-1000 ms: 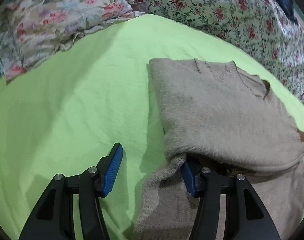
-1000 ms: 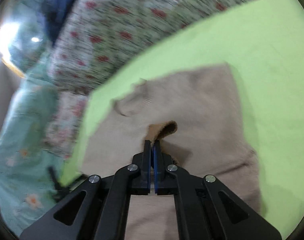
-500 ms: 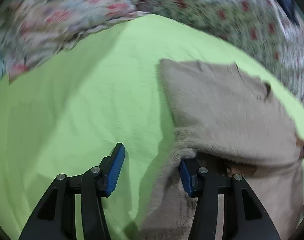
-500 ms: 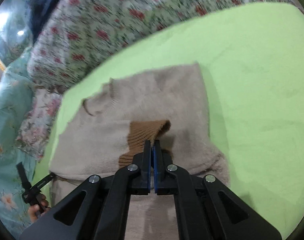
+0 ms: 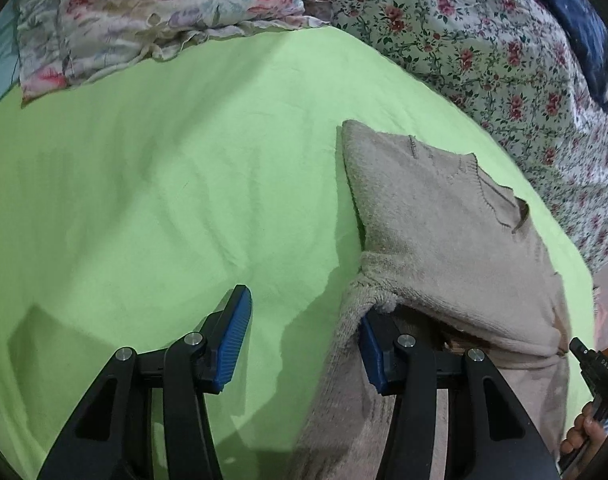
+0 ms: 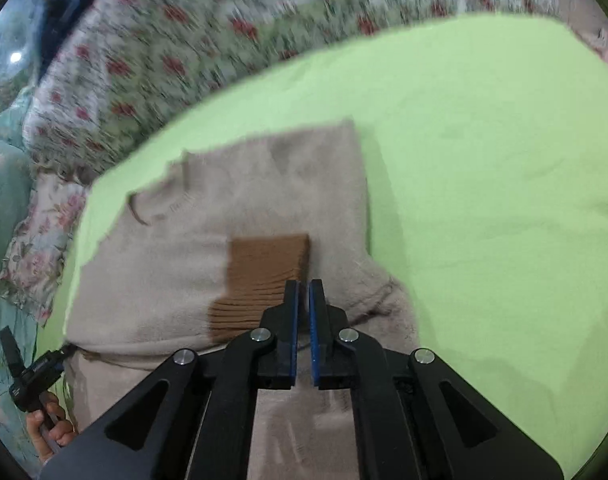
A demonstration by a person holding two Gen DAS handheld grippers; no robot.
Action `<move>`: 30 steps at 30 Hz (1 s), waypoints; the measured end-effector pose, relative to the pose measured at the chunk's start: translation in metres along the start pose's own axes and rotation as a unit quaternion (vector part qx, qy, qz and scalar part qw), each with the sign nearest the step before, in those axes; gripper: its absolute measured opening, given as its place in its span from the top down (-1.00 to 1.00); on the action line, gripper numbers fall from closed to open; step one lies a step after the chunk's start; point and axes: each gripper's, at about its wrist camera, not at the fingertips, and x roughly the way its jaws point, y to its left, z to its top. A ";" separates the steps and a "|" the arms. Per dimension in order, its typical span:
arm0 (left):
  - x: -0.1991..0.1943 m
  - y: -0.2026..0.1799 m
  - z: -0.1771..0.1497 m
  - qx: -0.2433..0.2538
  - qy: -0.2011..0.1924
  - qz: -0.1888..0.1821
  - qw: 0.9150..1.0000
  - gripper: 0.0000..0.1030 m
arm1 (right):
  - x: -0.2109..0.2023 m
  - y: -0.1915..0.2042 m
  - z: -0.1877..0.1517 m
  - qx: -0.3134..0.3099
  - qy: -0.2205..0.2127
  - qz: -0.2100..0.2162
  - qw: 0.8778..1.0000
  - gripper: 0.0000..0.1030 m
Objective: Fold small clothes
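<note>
A beige knit sweater [image 5: 444, 220] lies part-folded on the green sheet [image 5: 163, 200]; it also shows in the right wrist view [image 6: 243, 208]. My left gripper [image 5: 304, 336] is open at the sweater's near left edge; its right finger sits under the folded-over layer, its left finger over bare sheet. My right gripper [image 6: 304, 292] has its jaws parted by a narrow gap. The brown ribbed cuff [image 6: 263, 276] of a sleeve lies flat on the sweater, just in front of and left of the fingertips. Whether the pads still touch the cuff is unclear.
Floral pillows [image 5: 151, 12] and a floral quilt [image 5: 484, 40] line the far side of the bed. A dark blue cloth [image 5: 576, 16] lies on the quilt. The other gripper and the hand holding it show at a frame edge [image 6: 31, 392].
The right gripper laid the brown cuff flat on the sweater and its jaws parted slightly. The left gripper stayed open at the sweater's edge, shifting slightly.
</note>
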 end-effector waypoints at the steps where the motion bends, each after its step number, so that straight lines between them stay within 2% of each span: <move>1: 0.001 0.002 0.001 -0.008 0.002 -0.007 1.000 -0.02 | -0.003 0.006 -0.001 -0.006 -0.002 0.015 1.000 0.87; 3: 0.001 0.004 0.002 -0.016 0.004 -0.013 1.000 -0.02 | 0.002 0.022 -0.002 -0.021 0.018 0.063 0.998 0.81; 4: 0.001 0.004 0.002 -0.017 0.005 -0.013 1.000 -0.02 | 0.007 0.029 -0.004 -0.027 0.031 0.082 0.996 0.70; 5: 0.001 0.005 0.002 -0.020 0.006 -0.014 1.000 -0.02 | 0.014 0.034 -0.006 -0.034 0.040 0.092 0.994 0.50; 7: 0.000 0.006 0.001 -0.024 0.014 -0.020 0.999 -0.02 | 0.029 0.038 -0.010 -0.048 0.059 0.064 0.995 0.29; 8: -0.002 0.006 0.001 -0.019 0.020 -0.020 0.999 -0.02 | 0.038 0.032 -0.013 -0.039 0.075 0.042 0.996 0.29; 9: -0.005 0.005 0.000 -0.012 0.024 -0.018 0.999 -0.02 | 0.041 0.024 -0.015 -0.021 0.084 0.044 0.995 0.29; 11: -0.014 0.002 -0.007 0.010 0.026 -0.011 1.000 0.01 | 0.031 0.016 -0.017 0.002 0.077 0.060 0.995 0.29; 13: -0.026 0.000 -0.018 0.033 0.026 -0.013 0.999 -0.02 | 0.009 0.018 -0.022 -0.005 0.059 0.064 0.996 0.22; 16: -0.045 0.000 -0.041 0.053 0.036 -0.044 0.997 -0.08 | -0.027 0.013 -0.036 -0.015 0.044 0.081 0.996 0.05; 23: -0.085 0.002 -0.105 0.105 0.052 -0.079 0.990 -0.27 | -0.083 -0.001 -0.081 -0.032 0.045 0.078 0.995 -0.02; 30: -0.116 0.010 -0.162 0.127 0.080 -0.114 0.982 -0.40 | -0.120 -0.028 -0.126 -0.024 0.059 0.088 0.994 -0.05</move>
